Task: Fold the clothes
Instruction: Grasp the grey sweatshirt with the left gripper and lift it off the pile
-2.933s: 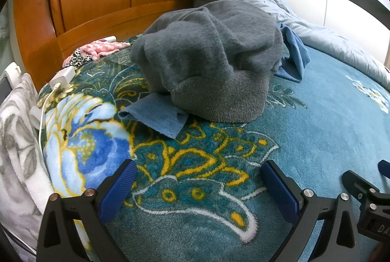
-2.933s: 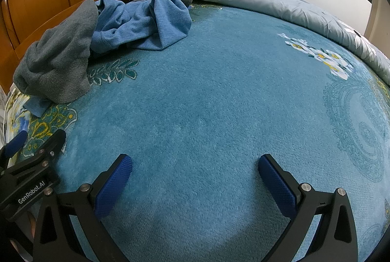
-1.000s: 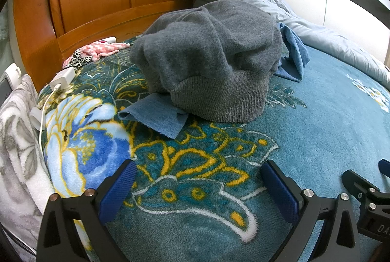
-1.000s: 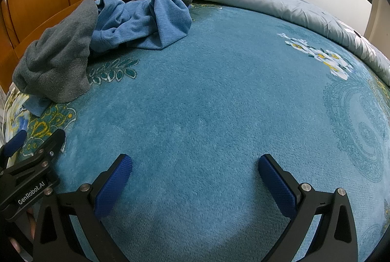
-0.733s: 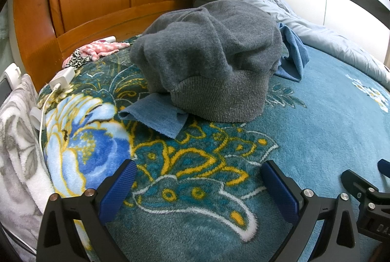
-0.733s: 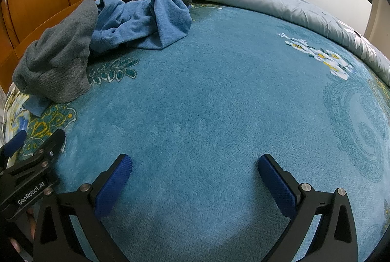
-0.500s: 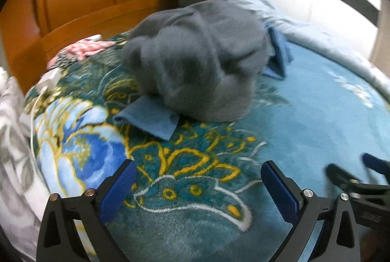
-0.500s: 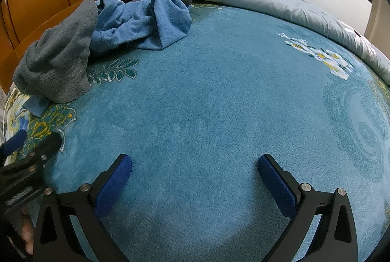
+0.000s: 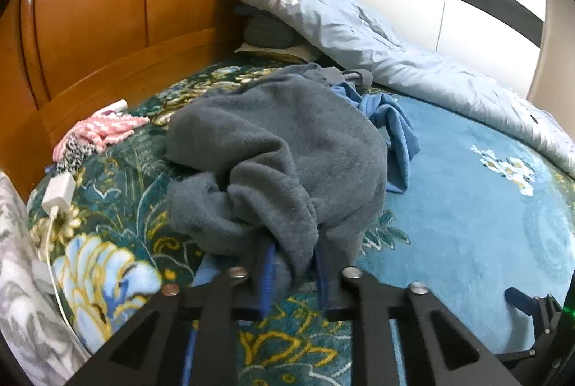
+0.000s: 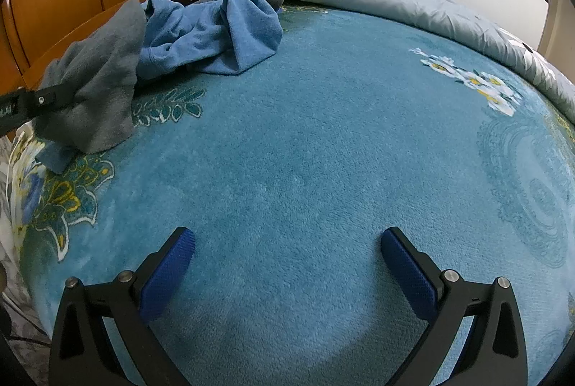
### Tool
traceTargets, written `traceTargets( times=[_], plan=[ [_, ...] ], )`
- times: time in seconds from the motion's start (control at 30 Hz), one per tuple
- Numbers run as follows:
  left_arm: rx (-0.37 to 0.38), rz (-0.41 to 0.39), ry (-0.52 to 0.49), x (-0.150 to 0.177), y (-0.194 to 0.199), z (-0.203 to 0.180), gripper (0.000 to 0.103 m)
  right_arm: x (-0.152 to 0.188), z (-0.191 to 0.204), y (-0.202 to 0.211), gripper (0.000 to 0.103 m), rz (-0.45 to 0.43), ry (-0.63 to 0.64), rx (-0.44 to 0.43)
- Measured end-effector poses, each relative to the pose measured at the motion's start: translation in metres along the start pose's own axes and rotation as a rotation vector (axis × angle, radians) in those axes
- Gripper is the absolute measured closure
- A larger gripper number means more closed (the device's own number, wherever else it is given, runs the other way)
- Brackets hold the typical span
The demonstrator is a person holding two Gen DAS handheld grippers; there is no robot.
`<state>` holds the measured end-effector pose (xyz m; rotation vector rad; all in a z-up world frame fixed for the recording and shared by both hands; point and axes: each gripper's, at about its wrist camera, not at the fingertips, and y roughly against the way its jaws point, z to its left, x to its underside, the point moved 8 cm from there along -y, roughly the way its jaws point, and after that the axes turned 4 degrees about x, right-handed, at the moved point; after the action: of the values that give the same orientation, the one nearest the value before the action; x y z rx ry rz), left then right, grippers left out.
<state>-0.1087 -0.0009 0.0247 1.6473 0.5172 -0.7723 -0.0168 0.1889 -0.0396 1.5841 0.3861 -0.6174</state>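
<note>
The left gripper (image 9: 293, 265) has just closed on a fold of the grey sweater (image 9: 287, 156), heaped near the headboard (image 9: 107, 19). The right gripper (image 10: 287, 264) stands wide apart, empty. Lift slowly, clearing the blue garment (image 10: 215, 34) underneath.

Grey fleece garment (image 9: 287, 149). Plain mid-blue garment (image 10: 215, 34) beside it. Teal plush blanket (image 10: 323, 152), yellow-outlined blue-and-white flower print on it. Pale grey-blue quilt (image 9: 359, 27), white daisy print. Glossy orange-brown wood headboard (image 9: 107, 9). Pink-and-white zigzag cloth (image 9: 104, 131). Blue gripper pads (image 10: 408, 274), black frames.
</note>
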Motion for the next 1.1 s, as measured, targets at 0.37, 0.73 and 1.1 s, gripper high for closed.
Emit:
traceTargets(
  times=[0.37, 0.73, 1.1],
  plan=[
    [0.014, -0.428, -0.036, -0.191, 0.151, -0.011, 0.09, 0.005, -0.013, 0.02, 0.0, -0.038, -0.117, -0.111],
    [0.252, -0.735, -0.214, -0.302, 0.332, -0.141, 0.09, 0.0, -0.063, 0.041, 0.0, -0.087, -0.347, -0.145],
    [0.531, -0.623, -0.426, -0.242, 0.355, -0.247, 0.088, 0.006, -0.149, 0.1, 0.0, -0.261, -0.632, -0.159]
  ],
)
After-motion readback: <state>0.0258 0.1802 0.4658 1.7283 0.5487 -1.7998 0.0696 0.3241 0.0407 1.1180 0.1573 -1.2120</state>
